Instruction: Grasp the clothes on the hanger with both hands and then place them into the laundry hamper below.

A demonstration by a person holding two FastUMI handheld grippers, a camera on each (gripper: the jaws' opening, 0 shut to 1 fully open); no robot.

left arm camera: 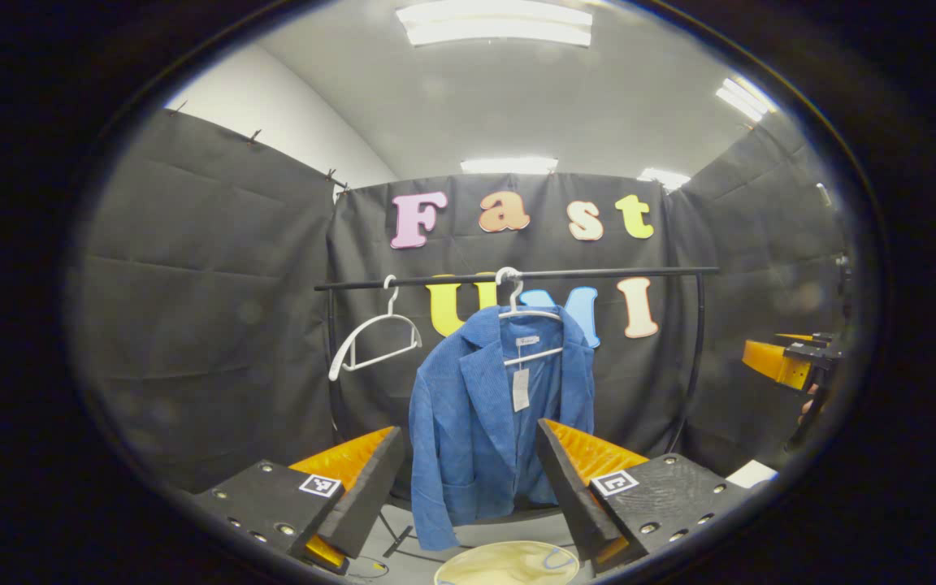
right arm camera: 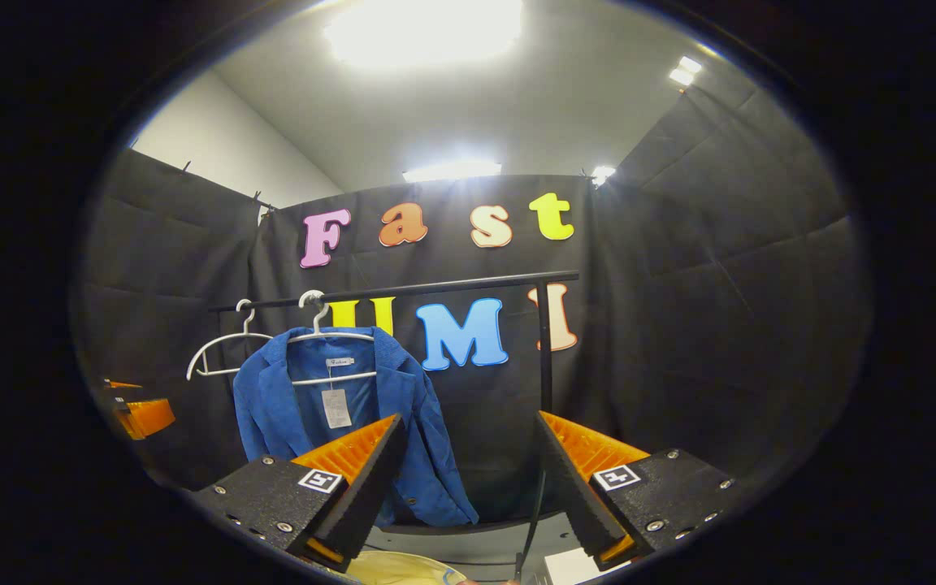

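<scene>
Spread wide at the bottom of the left gripper view, the left gripper [left arm camera: 468, 487] holds nothing; open air lies between its fingers [left arm camera: 370, 487] and the blue jacket [left arm camera: 476, 422] beyond. That jacket hangs on a white hanger [left arm camera: 529, 313] hooked over the black rail [left arm camera: 517, 278], its hem well above the pale rim of the laundry hamper [left arm camera: 509, 562] directly beneath. An empty hanger [left arm camera: 374, 337] hangs on the rail left of the jacket, apart from it. Right of the jacket, near the rail's upright, the right gripper [left arm camera: 793, 361] floats. In the right gripper view its fingers [right arm camera: 362, 479] are likewise spread and empty, the jacket [right arm camera: 289, 406] ahead and to the left.
</scene>
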